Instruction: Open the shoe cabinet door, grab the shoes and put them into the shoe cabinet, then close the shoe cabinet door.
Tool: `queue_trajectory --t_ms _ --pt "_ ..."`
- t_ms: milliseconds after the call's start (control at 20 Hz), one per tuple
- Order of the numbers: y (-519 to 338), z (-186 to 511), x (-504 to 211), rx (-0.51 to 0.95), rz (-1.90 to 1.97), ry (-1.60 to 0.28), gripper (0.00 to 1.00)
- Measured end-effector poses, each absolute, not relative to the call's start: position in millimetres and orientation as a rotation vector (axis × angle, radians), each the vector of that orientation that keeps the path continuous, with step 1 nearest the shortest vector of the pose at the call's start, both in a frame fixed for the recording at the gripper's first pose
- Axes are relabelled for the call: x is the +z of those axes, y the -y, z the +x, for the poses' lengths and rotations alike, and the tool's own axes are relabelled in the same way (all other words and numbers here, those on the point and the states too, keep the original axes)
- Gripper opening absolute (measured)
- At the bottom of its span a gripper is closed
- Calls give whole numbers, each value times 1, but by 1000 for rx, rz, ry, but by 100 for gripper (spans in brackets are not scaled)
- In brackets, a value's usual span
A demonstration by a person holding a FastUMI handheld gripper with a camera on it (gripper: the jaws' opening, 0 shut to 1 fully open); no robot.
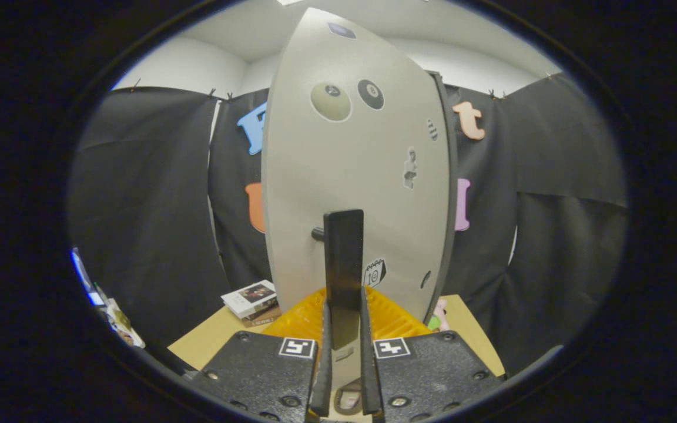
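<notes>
While the tool (344,346) clenches the flat dark bar handle (344,264), the smooth grey cabinet door (338,176) stands ahead.

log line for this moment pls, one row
phase: cabinet door | gripper: shut on door handle | cabinet door: grey, stickered, close ahead | books: on table, beside door | shoes: not judged

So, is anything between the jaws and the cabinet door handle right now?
Nothing visible stands in the way. The handle stands upright between the jaws, which look closed on it from both sides, with the grey door right behind it.
</notes>
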State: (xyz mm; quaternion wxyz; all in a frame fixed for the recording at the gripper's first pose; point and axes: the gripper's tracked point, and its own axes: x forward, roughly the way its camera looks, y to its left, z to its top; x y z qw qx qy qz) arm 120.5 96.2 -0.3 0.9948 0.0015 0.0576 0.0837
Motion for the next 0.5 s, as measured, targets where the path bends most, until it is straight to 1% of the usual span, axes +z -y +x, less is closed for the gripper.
queue_trajectory --t_ms 300,500 --pt "-32 94 -1 101 22 -124 15" --pt "12 84 0 70 31 -143 8"
